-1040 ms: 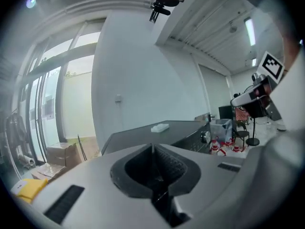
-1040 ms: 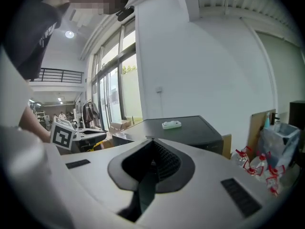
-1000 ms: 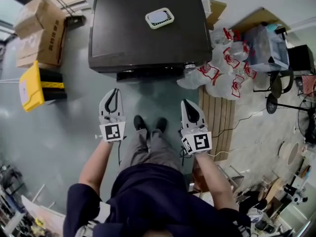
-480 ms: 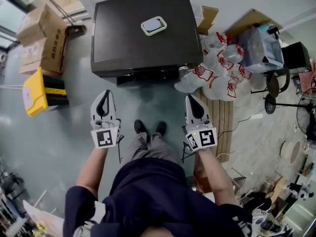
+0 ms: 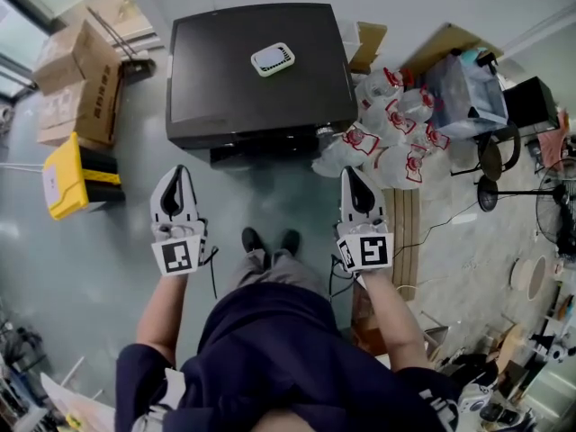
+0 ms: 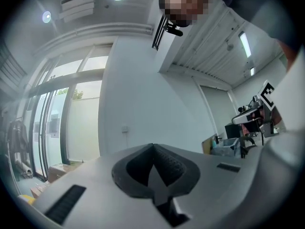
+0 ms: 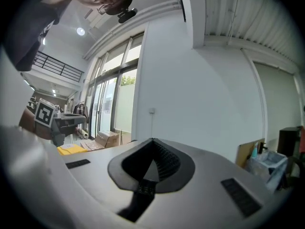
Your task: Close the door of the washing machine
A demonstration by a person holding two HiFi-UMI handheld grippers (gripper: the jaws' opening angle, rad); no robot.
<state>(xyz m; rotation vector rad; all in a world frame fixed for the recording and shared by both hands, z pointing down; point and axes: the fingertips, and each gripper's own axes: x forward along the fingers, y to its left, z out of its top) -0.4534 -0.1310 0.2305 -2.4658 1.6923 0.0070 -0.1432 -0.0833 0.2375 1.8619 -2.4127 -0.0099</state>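
Grey floor (image 5: pixel 108 259) | washing machine (image 5: pixel 234 97) ahead | left tool (image 5: pixel 177 173) closed | right tool (image 5: pixel 350 175) closed

Glossy grey-green floor (image 5: pixel 99 259). Standing on it: boxy dark grey washing machine (image 5: pixel 225 88). Brown cardboard boxes (image 5: pixel 76 84) far left, yellow plastic case (image 5: pixel 56 176) near them. White red-printed plastic bags (image 5: pixel 387 133) heaped just beside the machine's right. Slatted wooden board (image 5: pixel 407 232) below the bags.

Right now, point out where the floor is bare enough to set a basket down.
Bare floor lies left of the left gripper, on the near side of the yellow bin. The strip between machine and shoes is also free. Crowded: bags and clutter right of the machine, boxes at its left.
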